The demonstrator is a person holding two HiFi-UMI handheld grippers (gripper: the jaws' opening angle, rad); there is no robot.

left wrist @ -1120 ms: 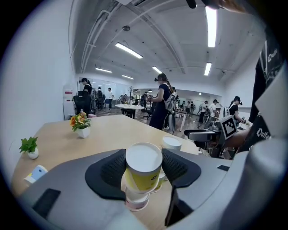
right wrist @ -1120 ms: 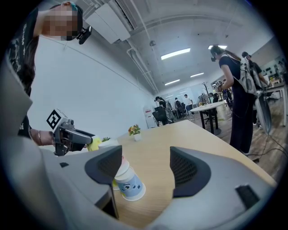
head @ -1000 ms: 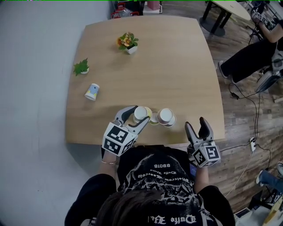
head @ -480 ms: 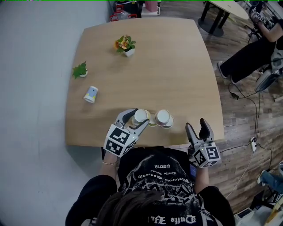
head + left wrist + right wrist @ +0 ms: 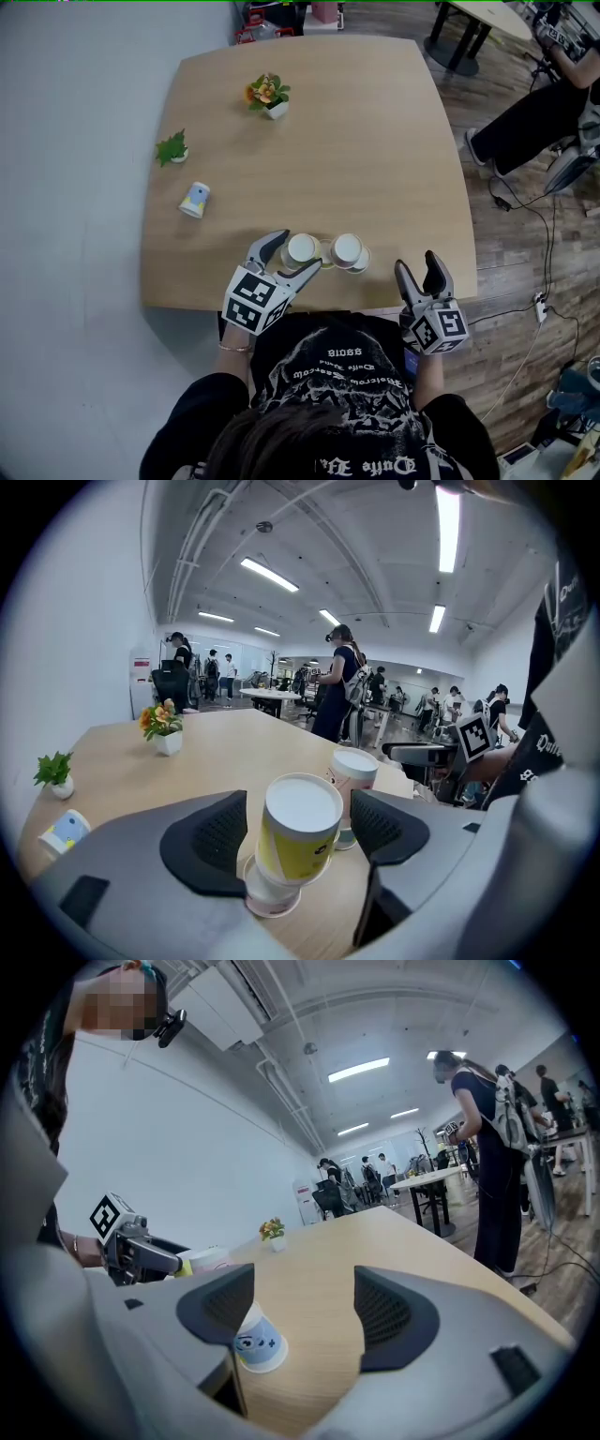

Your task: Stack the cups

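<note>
the left tool has its two jaws around a yellow cup. the jaws have just been opening, and there is a little gap on each side, so they do not squeeze it. the yellow cup is upside down, flat bottom up. it stands tall but leans a little. the rim of one more cup peeks out under it. just beside it stands one pink cup, also bottom up. the right tool is wide open and holds nothing. it is by the near edge of the surface. one blue cup stands upside down, well apart on the left. farther back are two small plants, one with flowers and one green.
</note>
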